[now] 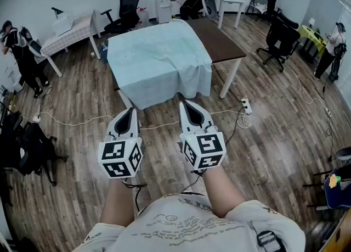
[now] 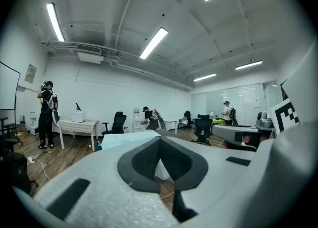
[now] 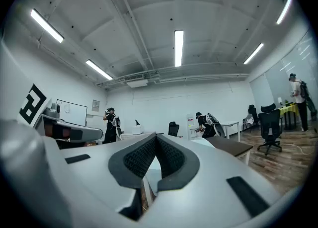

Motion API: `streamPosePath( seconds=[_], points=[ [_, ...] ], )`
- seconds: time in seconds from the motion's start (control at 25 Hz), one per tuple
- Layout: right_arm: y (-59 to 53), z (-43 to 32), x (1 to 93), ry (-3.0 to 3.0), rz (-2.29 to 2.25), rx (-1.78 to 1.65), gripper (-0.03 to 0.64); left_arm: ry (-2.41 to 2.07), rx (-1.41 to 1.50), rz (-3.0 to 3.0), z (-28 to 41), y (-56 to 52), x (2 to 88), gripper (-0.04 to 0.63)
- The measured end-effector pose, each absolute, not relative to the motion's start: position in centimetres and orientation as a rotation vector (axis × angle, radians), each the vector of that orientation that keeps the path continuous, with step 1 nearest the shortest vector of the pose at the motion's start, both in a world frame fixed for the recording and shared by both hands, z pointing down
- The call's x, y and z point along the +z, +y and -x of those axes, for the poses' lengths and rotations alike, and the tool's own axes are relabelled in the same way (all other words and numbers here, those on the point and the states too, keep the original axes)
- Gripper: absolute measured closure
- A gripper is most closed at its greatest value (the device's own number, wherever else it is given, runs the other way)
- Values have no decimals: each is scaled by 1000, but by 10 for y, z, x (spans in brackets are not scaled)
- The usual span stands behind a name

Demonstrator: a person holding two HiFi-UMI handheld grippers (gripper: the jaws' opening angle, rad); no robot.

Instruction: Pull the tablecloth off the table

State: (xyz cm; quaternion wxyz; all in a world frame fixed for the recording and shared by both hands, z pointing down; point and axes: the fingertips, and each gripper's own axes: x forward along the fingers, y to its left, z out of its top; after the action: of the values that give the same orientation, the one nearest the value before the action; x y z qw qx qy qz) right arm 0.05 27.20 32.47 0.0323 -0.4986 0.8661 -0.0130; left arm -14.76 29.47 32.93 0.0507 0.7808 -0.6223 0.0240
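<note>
A pale blue tablecloth (image 1: 158, 59) covers the near half of a dark brown table (image 1: 219, 39) and hangs down over its front edge. In the head view both grippers are held level, short of that edge and above the wooden floor. My left gripper (image 1: 131, 110) is shut with nothing in it. My right gripper (image 1: 184, 104) is shut and empty too. In the left gripper view the cloth (image 2: 130, 139) shows just beyond the closed jaws of the left gripper (image 2: 160, 139). Beyond the right gripper (image 3: 155, 137) a strip of cloth (image 3: 155, 168) appears between the pads.
A power strip (image 1: 245, 104) and white cables (image 1: 71, 122) lie on the floor near the table legs. Black office chairs (image 1: 281, 38) stand at the right and back. A checked-cloth table (image 1: 70, 32) is at the back left. People stand around the room's edges. Bags (image 1: 24, 146) lie at the left.
</note>
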Motion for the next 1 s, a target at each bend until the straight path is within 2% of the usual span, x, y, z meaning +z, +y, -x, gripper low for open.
streamPosePath(
  seconds=[1.0],
  points=[
    [223, -46, 341, 2742, 1504, -38, 601, -1893, 93, -2351, 88, 242, 349, 584]
  ],
)
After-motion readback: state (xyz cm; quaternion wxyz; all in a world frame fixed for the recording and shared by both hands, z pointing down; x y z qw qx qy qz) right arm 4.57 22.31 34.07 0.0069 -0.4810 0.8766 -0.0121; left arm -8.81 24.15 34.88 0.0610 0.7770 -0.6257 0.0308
